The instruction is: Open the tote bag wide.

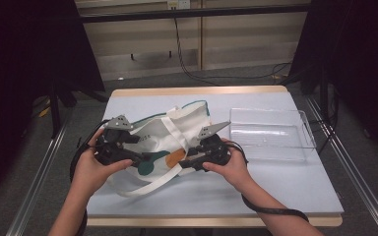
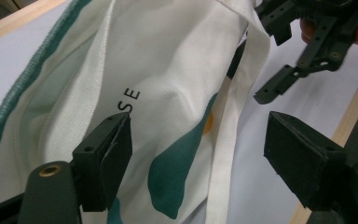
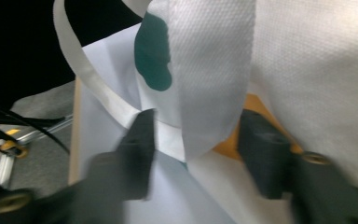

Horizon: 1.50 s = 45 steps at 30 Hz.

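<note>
A white tote bag (image 1: 167, 132) with a green rim and green and orange patches lies crumpled on the pale table (image 1: 285, 187). My left gripper (image 1: 145, 158) hovers at the bag's left side, its jaws wide open over the printed cloth (image 2: 168, 70) and gripping nothing. From the right, my right gripper (image 1: 184, 164) reaches the bag's front. In the right gripper view its jaws (image 3: 200, 144) straddle a hanging loop of the white strap (image 3: 214, 84), with a gap left on one side. The left gripper view shows the right gripper (image 2: 268, 58) farther off, beside the strap (image 2: 228, 140).
A clear plastic tray (image 1: 305, 137) stands to the right of the bag. A strap loop (image 1: 142, 189) trails toward the table's front edge. Cables run across the floor behind the table, and metal rails flank it.
</note>
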Each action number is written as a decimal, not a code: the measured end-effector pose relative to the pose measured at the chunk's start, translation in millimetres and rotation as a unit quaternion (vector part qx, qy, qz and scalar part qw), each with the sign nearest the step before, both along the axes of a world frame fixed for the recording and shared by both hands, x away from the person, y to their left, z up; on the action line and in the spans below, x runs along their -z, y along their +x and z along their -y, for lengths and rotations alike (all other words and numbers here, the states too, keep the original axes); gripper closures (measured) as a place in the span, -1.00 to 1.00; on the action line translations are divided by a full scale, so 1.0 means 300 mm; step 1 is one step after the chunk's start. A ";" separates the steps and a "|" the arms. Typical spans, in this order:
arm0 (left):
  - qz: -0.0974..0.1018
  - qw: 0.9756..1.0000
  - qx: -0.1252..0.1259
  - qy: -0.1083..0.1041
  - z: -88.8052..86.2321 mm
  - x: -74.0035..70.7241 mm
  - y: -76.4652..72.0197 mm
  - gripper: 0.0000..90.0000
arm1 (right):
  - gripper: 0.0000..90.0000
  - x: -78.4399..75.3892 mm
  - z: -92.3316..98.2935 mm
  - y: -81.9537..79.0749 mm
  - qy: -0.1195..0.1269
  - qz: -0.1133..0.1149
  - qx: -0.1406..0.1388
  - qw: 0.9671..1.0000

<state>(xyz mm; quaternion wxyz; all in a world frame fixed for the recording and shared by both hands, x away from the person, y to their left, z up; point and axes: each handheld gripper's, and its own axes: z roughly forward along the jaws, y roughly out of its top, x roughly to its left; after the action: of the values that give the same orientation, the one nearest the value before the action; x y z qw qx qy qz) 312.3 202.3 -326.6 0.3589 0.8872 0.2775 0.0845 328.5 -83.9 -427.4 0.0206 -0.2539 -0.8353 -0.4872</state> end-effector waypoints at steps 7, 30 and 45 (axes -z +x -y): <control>0.002 1.000 -0.003 -0.003 -0.014 -0.007 -0.001 -0.46 | 0.61 0.008 0.006 0.005 -0.018 -0.009 0.001 1.000; -0.001 1.000 -0.014 0.000 -0.008 -0.027 0.038 -0.40 | 0.84 0.088 0.120 -0.033 -0.038 -0.021 -0.002 0.999; 0.012 1.000 -0.009 -0.010 -0.008 -0.070 0.017 -0.37 | 0.83 0.092 0.127 -0.036 -0.032 -0.017 0.005 0.999</control>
<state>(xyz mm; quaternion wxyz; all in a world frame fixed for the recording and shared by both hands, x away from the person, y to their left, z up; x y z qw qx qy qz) 317.3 204.8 -305.7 0.3704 0.8798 0.2820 0.0960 317.6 -122.0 -454.8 0.0245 -0.2667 -0.8487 -0.4560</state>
